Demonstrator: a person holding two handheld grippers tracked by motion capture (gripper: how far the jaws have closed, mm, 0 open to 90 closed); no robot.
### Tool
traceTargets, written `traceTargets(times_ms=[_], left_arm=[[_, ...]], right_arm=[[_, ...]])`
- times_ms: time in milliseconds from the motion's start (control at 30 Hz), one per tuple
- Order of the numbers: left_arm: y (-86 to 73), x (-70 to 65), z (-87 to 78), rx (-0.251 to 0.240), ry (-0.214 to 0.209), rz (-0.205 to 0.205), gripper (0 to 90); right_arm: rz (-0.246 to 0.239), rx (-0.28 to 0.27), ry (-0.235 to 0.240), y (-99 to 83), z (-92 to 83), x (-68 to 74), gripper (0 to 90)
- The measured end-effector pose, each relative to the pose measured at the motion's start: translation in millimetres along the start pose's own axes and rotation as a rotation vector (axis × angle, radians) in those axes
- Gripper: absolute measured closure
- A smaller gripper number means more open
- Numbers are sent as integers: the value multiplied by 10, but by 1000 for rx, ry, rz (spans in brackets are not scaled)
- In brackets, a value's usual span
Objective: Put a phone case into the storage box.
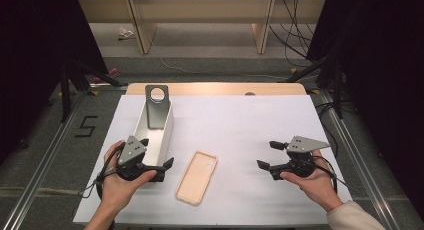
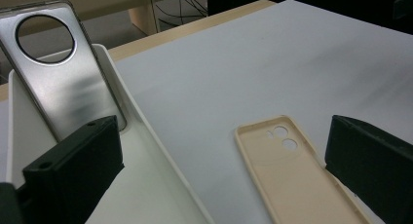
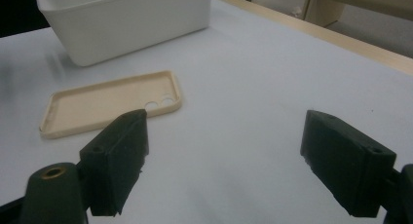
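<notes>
Beige phone case (image 1: 196,177) lies untouched on the surface beside the white bin (image 1: 165,140); my left tool (image 1: 167,165) and right tool (image 1: 266,155) gape apart, pickup still ahead.

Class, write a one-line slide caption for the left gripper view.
Open left gripper frames a beige phone case lying hollow-up beside a white bin holding a silver case.
</notes>
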State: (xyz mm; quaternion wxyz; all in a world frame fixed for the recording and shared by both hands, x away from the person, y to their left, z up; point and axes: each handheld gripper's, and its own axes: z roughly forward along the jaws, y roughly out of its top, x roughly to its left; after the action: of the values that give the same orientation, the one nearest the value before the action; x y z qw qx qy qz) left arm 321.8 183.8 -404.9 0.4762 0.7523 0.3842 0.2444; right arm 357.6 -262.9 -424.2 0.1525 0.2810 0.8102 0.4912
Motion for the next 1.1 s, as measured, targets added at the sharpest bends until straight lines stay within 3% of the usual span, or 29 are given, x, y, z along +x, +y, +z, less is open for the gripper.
traceTargets(times_ms=[400, 1100], left_arm=[[-30, -44, 17, 17, 5, 37, 0], [-25, -110, 63, 44, -5, 52, 12]], right_arm=[[-2, 5, 5, -3, 23, -2, 184], [0, 8, 1, -7, 25, -10, 183]])
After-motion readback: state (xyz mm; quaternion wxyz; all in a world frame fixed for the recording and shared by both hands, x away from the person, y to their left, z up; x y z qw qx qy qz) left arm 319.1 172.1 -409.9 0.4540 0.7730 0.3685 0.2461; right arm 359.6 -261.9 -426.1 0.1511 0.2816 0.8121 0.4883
